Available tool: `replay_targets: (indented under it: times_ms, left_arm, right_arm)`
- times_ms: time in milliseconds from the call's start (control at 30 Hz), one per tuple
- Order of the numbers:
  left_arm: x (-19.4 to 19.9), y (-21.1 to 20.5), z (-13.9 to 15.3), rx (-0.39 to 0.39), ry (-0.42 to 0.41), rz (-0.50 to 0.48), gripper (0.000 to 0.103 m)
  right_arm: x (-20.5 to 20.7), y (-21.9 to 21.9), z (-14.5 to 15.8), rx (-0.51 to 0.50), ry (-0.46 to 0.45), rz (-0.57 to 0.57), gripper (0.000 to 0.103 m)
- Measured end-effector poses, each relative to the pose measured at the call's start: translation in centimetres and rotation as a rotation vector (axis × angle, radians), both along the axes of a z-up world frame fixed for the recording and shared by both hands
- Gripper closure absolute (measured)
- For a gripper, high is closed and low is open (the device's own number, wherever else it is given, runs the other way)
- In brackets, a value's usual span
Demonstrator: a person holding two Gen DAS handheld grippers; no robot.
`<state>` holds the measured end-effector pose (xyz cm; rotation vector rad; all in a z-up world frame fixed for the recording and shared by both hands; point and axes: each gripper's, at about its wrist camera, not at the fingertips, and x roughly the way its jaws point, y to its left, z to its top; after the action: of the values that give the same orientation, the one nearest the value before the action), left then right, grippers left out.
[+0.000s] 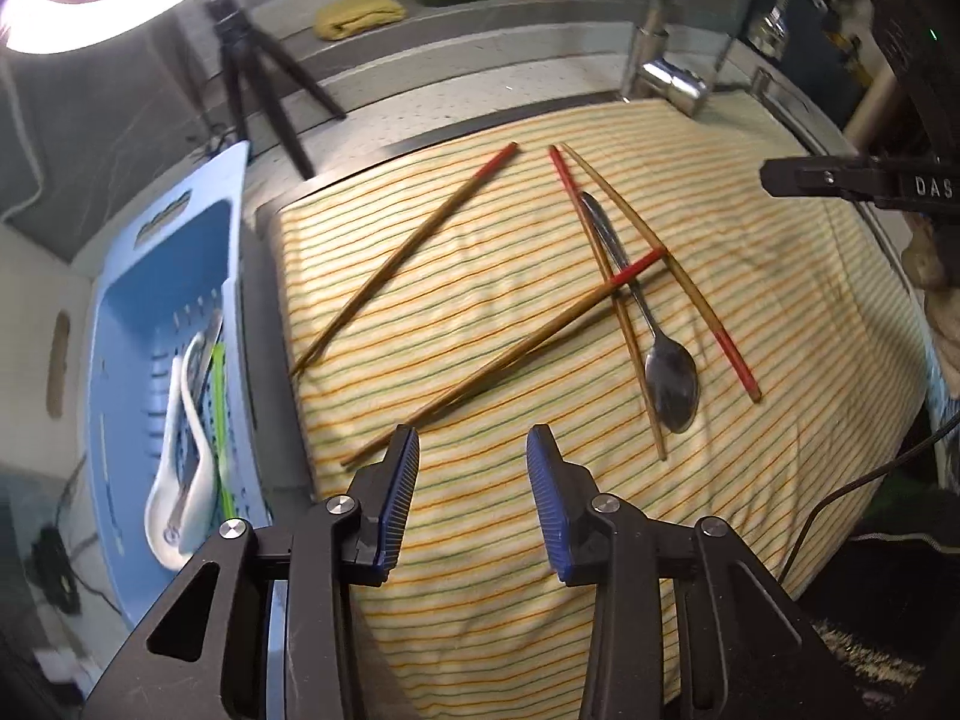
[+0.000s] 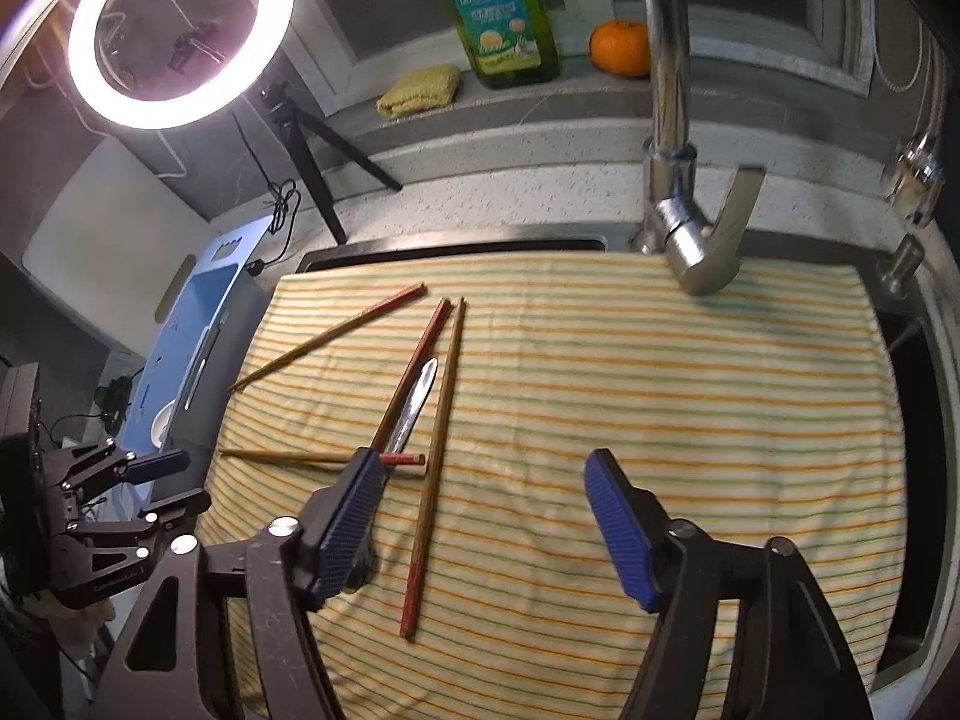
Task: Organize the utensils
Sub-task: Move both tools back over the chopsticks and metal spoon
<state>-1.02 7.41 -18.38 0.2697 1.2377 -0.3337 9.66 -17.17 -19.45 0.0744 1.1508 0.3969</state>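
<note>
Several wooden chopsticks (image 1: 408, 252) with red ends lie scattered and crossed on a striped cloth (image 1: 480, 570). A metal spoon (image 1: 672, 378) lies among them. My left gripper (image 1: 474, 447) is open over the cloth's near edge, with nothing between its blue pads; one chopstick's tip lies just left of it. In the right wrist view my right gripper (image 2: 483, 462) stands open above the chopsticks (image 2: 336, 333), one running on the cloth (image 2: 660, 390) below its gap. Its left finger hides the spoon's (image 2: 414, 408) bowl. The left gripper (image 2: 180, 480) shows at the left edge.
A blue basket (image 1: 174, 252) left of the cloth holds a white ceramic spoon (image 1: 186, 480) and a green item. Behind stand a chrome faucet (image 2: 666, 90), a ring light (image 2: 180, 30) on a tripod, an oil bottle (image 2: 498, 12), an orange (image 2: 621, 48) and a yellow rag (image 2: 420, 90).
</note>
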Motion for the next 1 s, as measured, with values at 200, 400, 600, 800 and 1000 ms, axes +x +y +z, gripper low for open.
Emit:
replay_targets:
  times_ms: [200,400,600,800,1000]
  left_arm:
    - [1.2,-1.6,-1.0,0.03,0.041,-0.111,0.07]
    - [2.7,-2.1,-2.4,0.03,0.096,-0.146,0.071]
    - [3.9,-2.8,-3.4,0.055,0.108,-0.18,0.071]
    - [4.6,-4.0,-4.2,0.069,0.123,-0.226,0.071]
    - [5.8,-4.5,-5.6,0.063,0.157,-0.22,0.082]
  right_arm:
    - [0.1,-0.4,-1.5,0.03,0.057,-0.029,0.047]
    - [0.3,-0.4,-1.3,0.059,0.075,-0.032,0.055]
    - [1.3,0.7,-1.2,0.113,0.113,-0.022,0.058]
    - [2.4,1.9,-1.5,0.117,0.128,-0.014,0.061]
    - [3.0,1.8,-2.0,0.128,0.152,-0.031,0.061]
